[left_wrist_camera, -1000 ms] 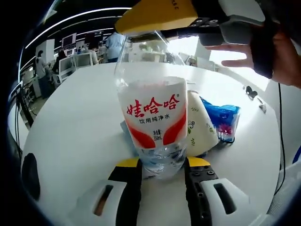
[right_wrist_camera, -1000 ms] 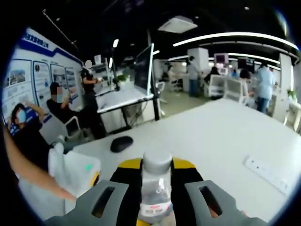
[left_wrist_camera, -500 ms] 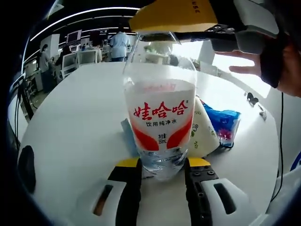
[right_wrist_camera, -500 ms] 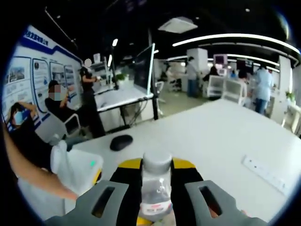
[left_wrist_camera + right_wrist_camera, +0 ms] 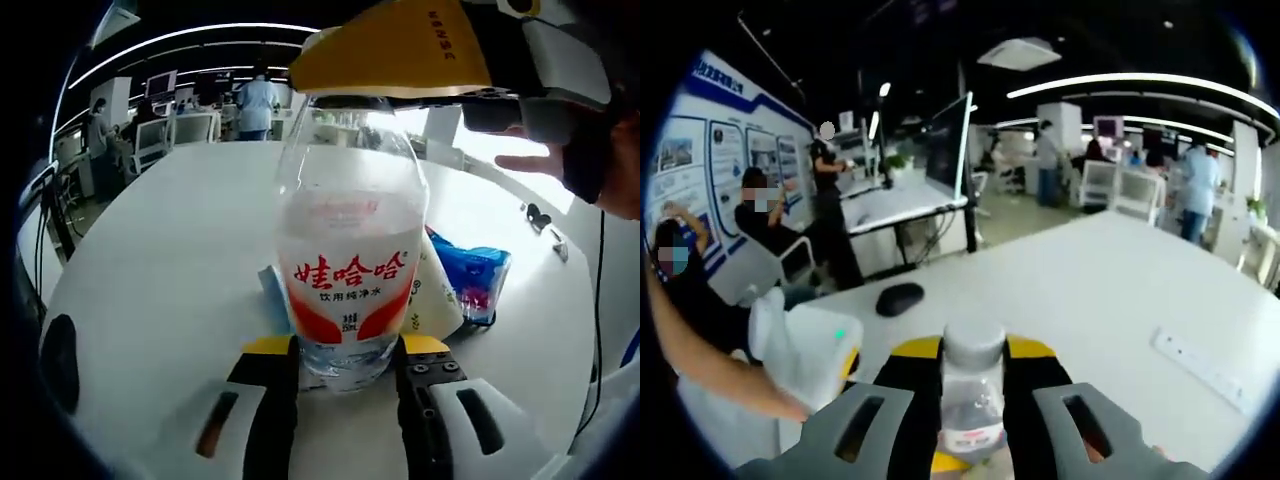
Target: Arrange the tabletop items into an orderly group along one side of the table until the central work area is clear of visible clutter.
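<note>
A clear water bottle (image 5: 350, 260) with a red and white label stands on the white table (image 5: 160, 250). My left gripper (image 5: 347, 352) is shut on its base, one jaw touching each side. My right gripper (image 5: 400, 50) comes in from above with its yellow jaw at the bottle's neck. In the right gripper view, my right gripper (image 5: 973, 345) is shut just below the grey cap of the bottle (image 5: 970, 400). The left gripper's white body (image 5: 805, 355) shows at the left there, held by a person's arm.
Behind the bottle lie a cream patterned pouch (image 5: 438, 290) and a blue packet (image 5: 472, 262). A black mouse (image 5: 900, 297) and a white power strip (image 5: 1200, 365) rest farther out on the table. A black object (image 5: 58, 362) sits near my left jaw. People sit and stand beyond the table.
The bottle's top has leaned to the right in the left gripper view while its base stayed between the jaws. The right gripper's hold on the neck is unchanged.
</note>
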A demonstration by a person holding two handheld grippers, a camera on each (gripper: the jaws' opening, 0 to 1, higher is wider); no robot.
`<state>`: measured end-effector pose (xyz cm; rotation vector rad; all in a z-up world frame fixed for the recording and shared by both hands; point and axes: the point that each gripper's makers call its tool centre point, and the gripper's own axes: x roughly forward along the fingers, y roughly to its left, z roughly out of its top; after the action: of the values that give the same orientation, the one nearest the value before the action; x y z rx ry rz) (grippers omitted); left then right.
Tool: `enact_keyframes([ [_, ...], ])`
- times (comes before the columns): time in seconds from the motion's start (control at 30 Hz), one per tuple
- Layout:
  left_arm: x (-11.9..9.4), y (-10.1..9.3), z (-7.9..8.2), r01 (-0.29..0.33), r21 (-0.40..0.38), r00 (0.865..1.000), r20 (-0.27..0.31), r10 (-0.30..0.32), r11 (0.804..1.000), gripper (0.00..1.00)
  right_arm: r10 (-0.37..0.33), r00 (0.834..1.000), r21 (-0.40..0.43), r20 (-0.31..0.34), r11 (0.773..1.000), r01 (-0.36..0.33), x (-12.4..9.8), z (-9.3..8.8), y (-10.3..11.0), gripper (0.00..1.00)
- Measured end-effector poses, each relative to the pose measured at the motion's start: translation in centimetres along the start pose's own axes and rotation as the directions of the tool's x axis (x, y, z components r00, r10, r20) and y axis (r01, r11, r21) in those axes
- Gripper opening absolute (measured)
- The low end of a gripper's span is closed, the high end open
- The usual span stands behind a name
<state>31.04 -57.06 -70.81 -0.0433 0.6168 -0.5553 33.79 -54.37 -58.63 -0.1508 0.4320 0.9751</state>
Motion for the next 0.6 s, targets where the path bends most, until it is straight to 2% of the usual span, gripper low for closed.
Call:
enact_keyframes([
  [0.1,-0.31,0.07,0.73,-0.003,-0.019,1.0,0.029,0.004,1.0,0.36,-0.002,1.0,-0.002,0.001,1.0,0.002,-0.07,-0.07,0.09,0.18],
  [0.6,-0.47,0.3,0.97,-0.018,-0.003,0.999,0.033,0.019,1.0,0.36,-0.011,1.0,-0.004,0.007,1.0,0.011,-0.25,0.32,0.14,0.18],
])
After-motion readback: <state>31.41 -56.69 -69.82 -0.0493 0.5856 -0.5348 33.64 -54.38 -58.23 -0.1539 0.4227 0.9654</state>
